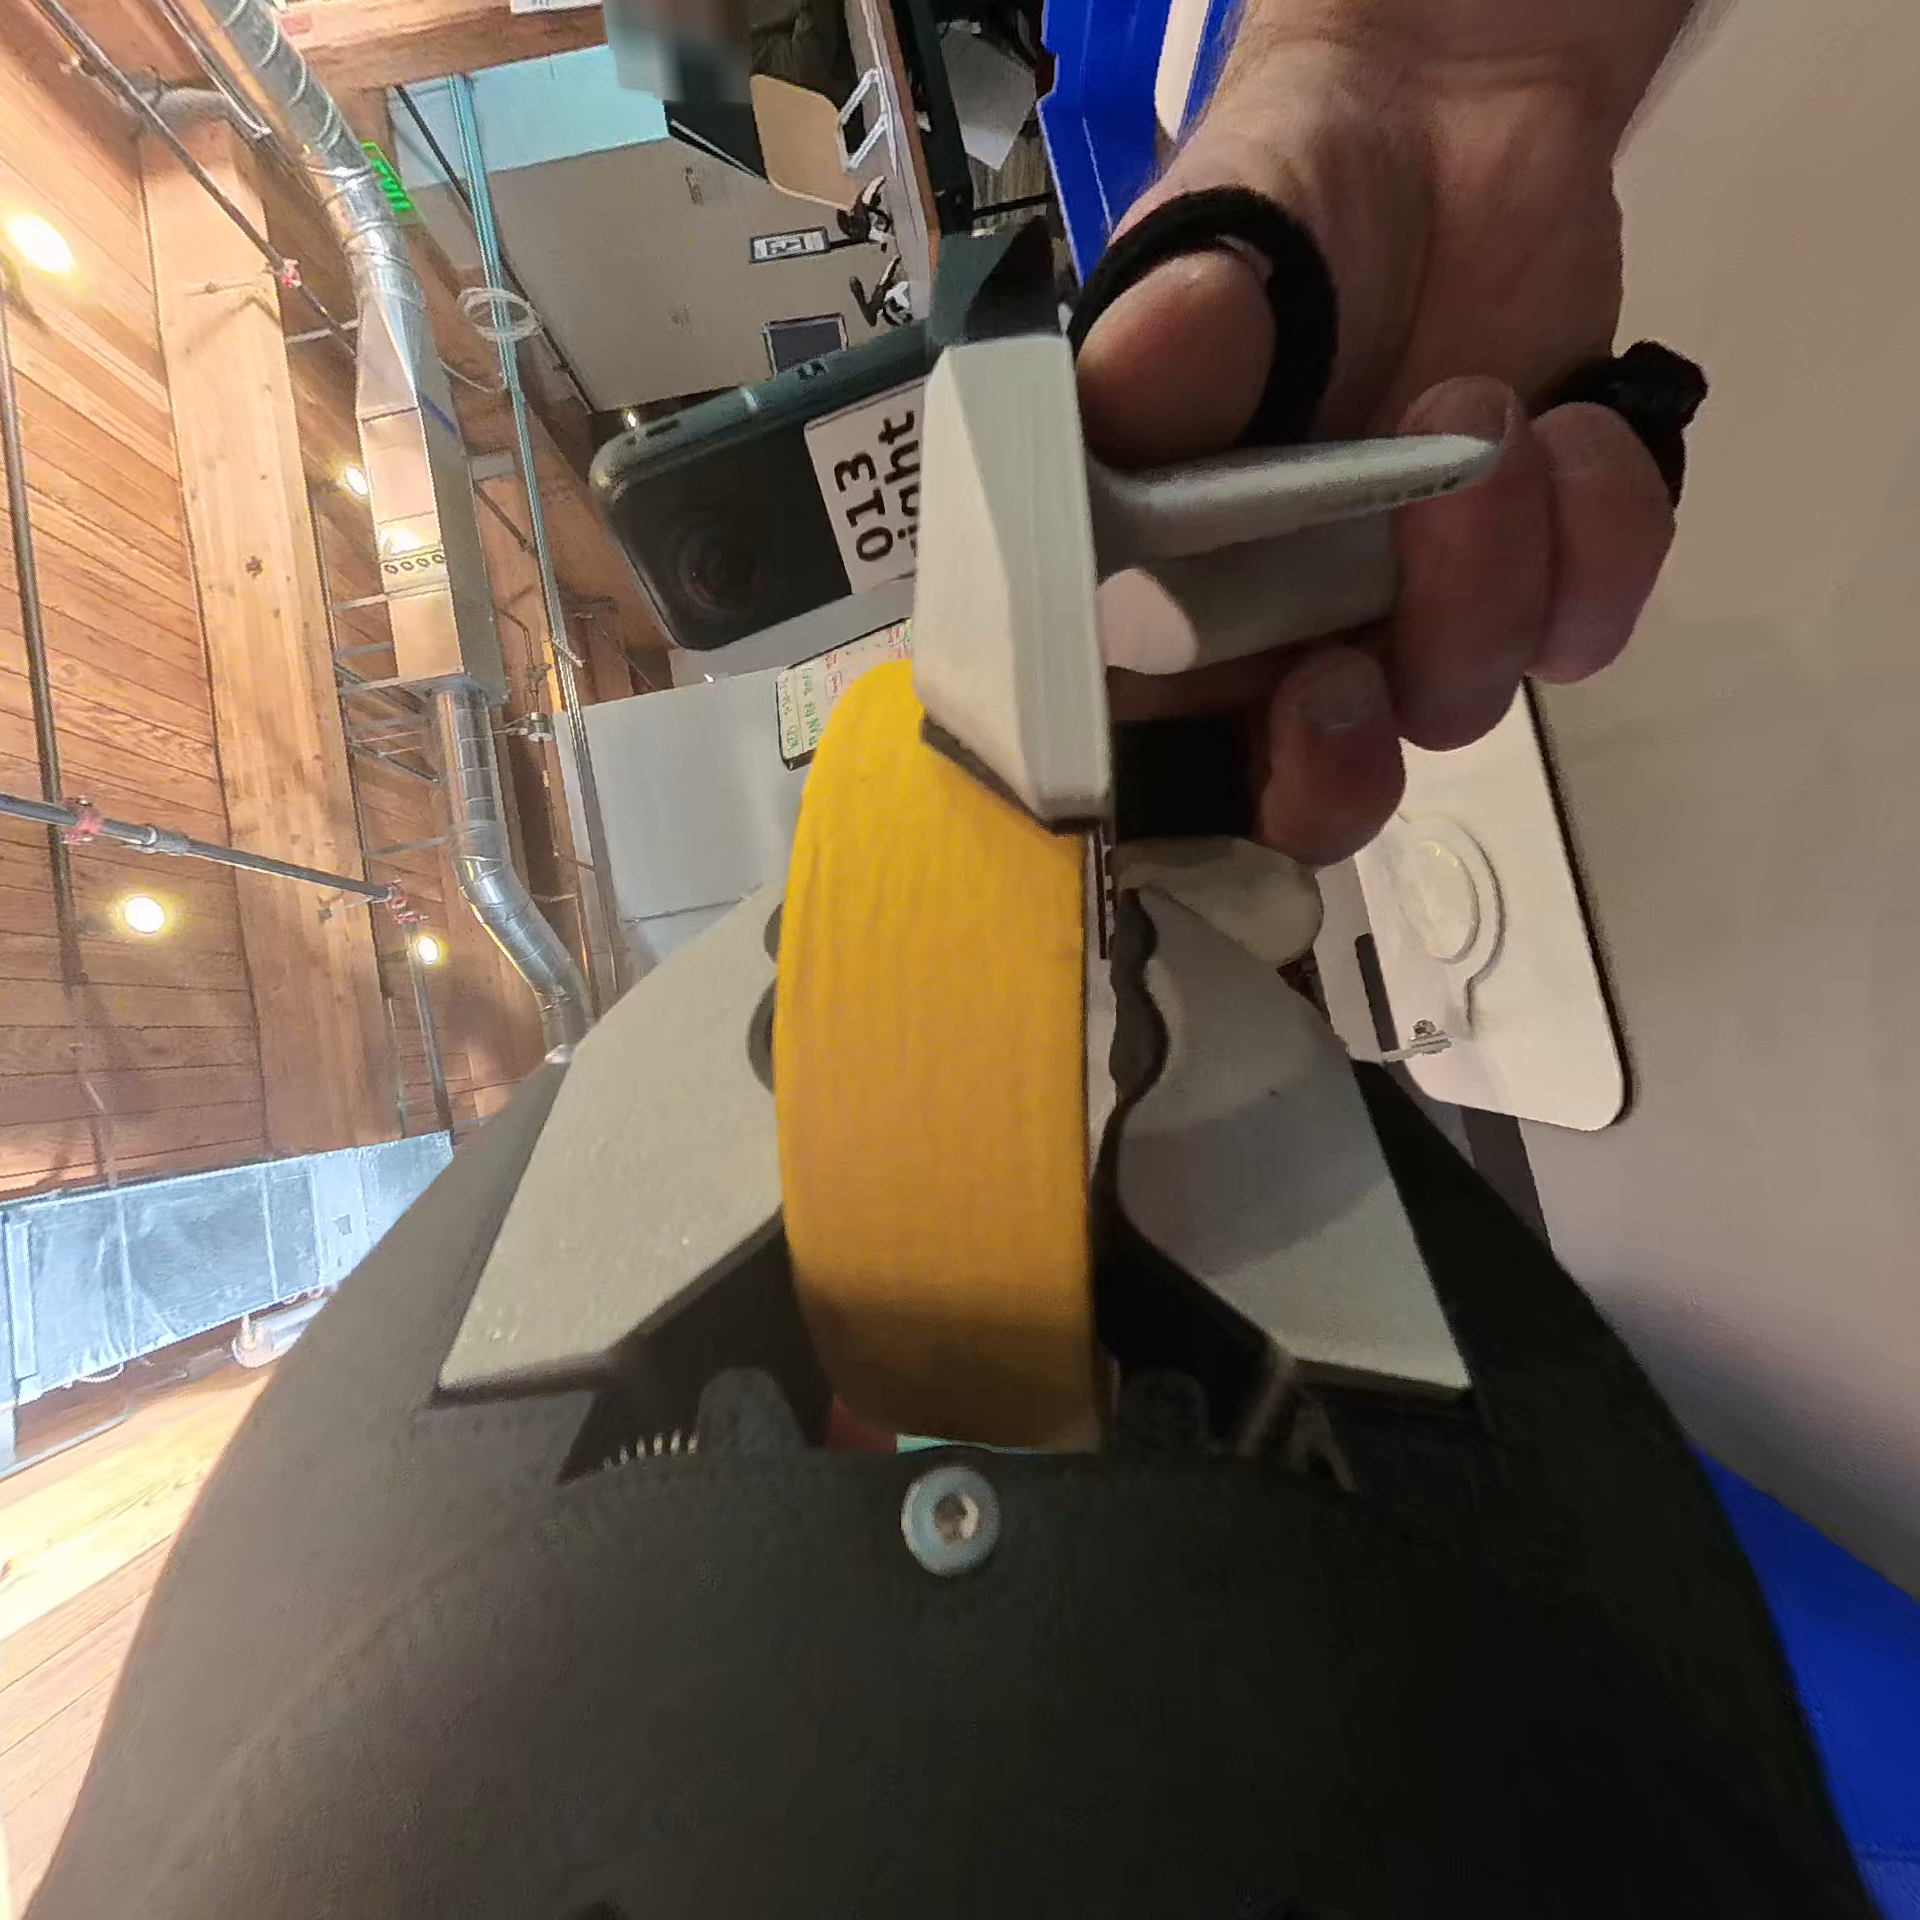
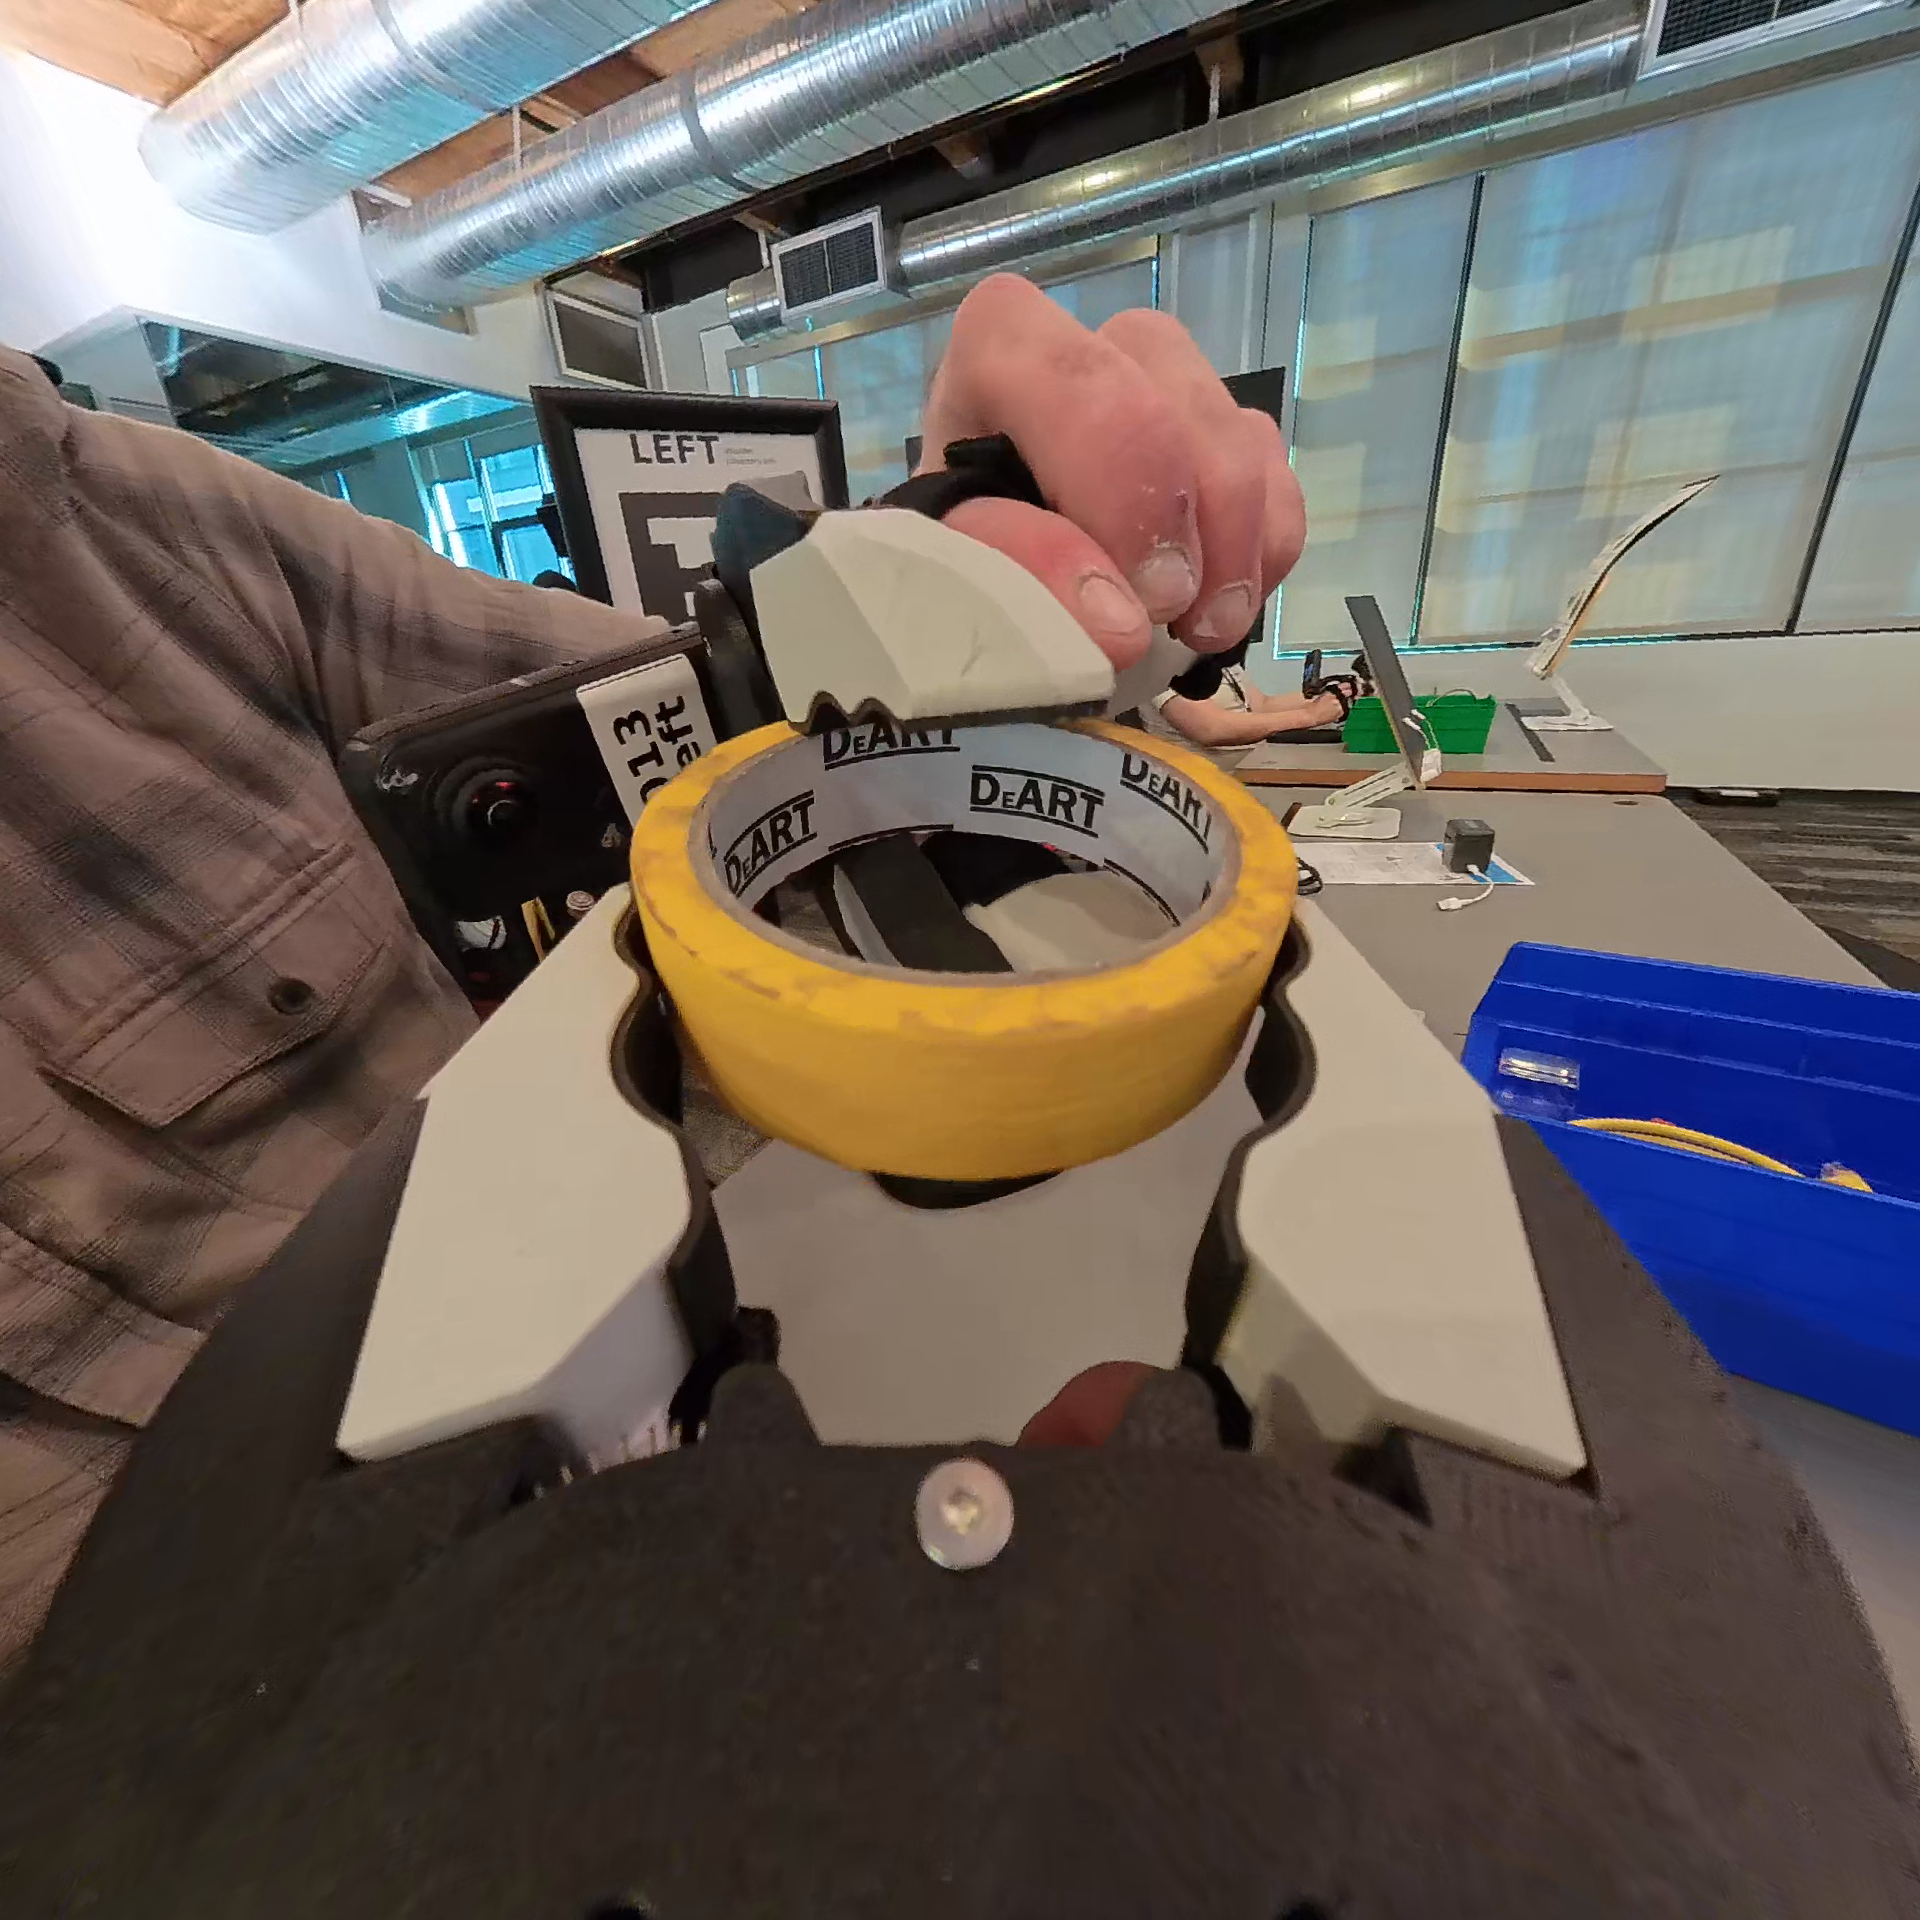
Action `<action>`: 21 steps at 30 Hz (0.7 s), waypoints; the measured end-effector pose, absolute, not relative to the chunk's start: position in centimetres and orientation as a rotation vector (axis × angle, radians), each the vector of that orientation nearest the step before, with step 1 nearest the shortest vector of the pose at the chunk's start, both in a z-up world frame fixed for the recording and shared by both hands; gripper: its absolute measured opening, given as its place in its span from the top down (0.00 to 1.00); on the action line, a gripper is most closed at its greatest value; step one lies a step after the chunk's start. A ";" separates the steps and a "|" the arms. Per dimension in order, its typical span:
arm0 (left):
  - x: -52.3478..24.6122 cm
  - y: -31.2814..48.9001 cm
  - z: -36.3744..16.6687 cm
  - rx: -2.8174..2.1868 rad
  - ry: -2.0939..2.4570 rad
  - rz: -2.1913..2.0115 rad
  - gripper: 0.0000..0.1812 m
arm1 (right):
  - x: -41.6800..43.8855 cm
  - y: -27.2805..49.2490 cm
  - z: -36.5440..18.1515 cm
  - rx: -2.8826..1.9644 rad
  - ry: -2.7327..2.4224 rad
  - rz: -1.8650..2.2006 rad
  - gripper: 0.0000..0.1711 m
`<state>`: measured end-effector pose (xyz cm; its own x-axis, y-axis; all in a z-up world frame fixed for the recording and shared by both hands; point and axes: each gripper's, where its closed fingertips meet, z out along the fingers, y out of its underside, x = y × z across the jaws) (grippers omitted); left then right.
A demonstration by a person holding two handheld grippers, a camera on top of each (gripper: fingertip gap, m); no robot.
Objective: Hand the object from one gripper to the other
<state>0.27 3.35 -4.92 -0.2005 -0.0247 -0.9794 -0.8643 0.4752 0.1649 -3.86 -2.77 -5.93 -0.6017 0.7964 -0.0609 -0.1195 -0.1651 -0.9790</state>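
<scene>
Both our grippers pinch the yellow tape roll [image 2: 961,1039]: left gripper [image 1: 935,1039] across its faces, right gripper [image 2: 961,1049] across its width. We should confirm the receiver's squeeze before the giver releases.

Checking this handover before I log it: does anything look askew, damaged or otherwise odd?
Only one thing: the tape roll's yellow edge looks scuffed and grubby in the right wrist view. It sits level between the right hand-held gripper's fingers, while the left hand-held gripper pinches its wall. Nothing looks spilled or broken.
</scene>
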 end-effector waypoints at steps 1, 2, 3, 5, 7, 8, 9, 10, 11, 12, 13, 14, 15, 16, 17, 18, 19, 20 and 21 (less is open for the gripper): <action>0.1 3.4 -4.7 -0.791 1.579 0.937 0.67 | -3.9 -2.5 -5.8 -0.800 -1.446 1.829 0.35; -0.1 3.5 -4.5 -0.798 1.567 0.937 0.67 | -3.8 -2.2 -5.7 -0.803 -1.432 1.823 0.35; -0.3 3.5 -4.4 -0.829 1.555 0.911 0.67 | -3.8 -1.9 -5.6 -0.808 -1.419 1.813 0.35; -0.9 3.7 -3.9 -0.895 1.514 0.859 0.69 | -3.7 -0.8 -5.4 -0.821 -1.389 1.761 0.35; -1.6 3.8 -3.5 -0.999 1.486 0.781 0.67 | -3.5 0.4 -5.2 -0.837 -1.370 1.659 0.35; -2.1 4.0 -3.1 -1.064 1.460 0.737 0.69 | -3.4 1.2 -5.1 -0.842 -1.362 1.575 0.35; -2.6 4.1 -2.9 -1.125 1.451 0.695 0.69 | -3.3 1.9 -4.9 -0.841 -1.352 1.483 0.36; -3.2 4.3 -3.1 -1.208 1.456 0.644 0.69 | -3.0 2.5 -4.7 -0.835 -1.350 1.390 0.36; -3.9 4.5 -3.1 -1.293 1.442 0.593 0.69 | -2.7 2.9 -4.2 -0.819 -1.347 1.308 0.37; -4.4 4.7 -3.0 -1.350 1.430 0.549 0.69 | -2.2 3.0 -3.6 -0.794 -1.341 1.250 0.38; -4.9 4.8 -3.2 -1.415 1.442 0.506 0.69 | -1.8 2.8 -2.9 -0.771 -1.337 1.213 0.39; -5.5 4.8 -3.6 -1.494 1.462 0.465 0.69 | -1.3 2.6 -2.2 -0.747 -1.333 1.177 0.41; -5.8 4.8 -3.7 -1.533 1.476 0.432 0.69 | -1.0 2.3 -1.7 -0.720 -1.333 1.138 0.43; -6.1 4.7 -4.1 -1.588 1.499 0.392 0.69 | -0.7 2.1 -1.4 -0.699 -1.343 1.097 0.45; -6.4 4.3 -4.9 -1.681 1.547 0.330 0.67 | -0.5 1.9 -1.2 -0.688 -1.356 1.058 0.48; -6.4 3.9 -5.4 -1.736 1.583 0.281 0.69 | -0.4 1.7 -1.1 -0.678 -1.368 1.023 0.49; -6.4 3.6 -5.8 -1.770 1.617 0.238 0.69 | -0.4 1.5 -1.2 -0.666 -1.388 0.993 0.52; -6.4 3.0 -6.3 -1.825 1.665 0.188 0.69 | -0.5 1.3 -1.5 -0.663 -1.416 0.960 0.53; -6.2 3.0 -6.4 -1.832 1.687 0.168 0.69 | -0.6 1.3 -1.9 -0.667 -1.444 0.919 0.53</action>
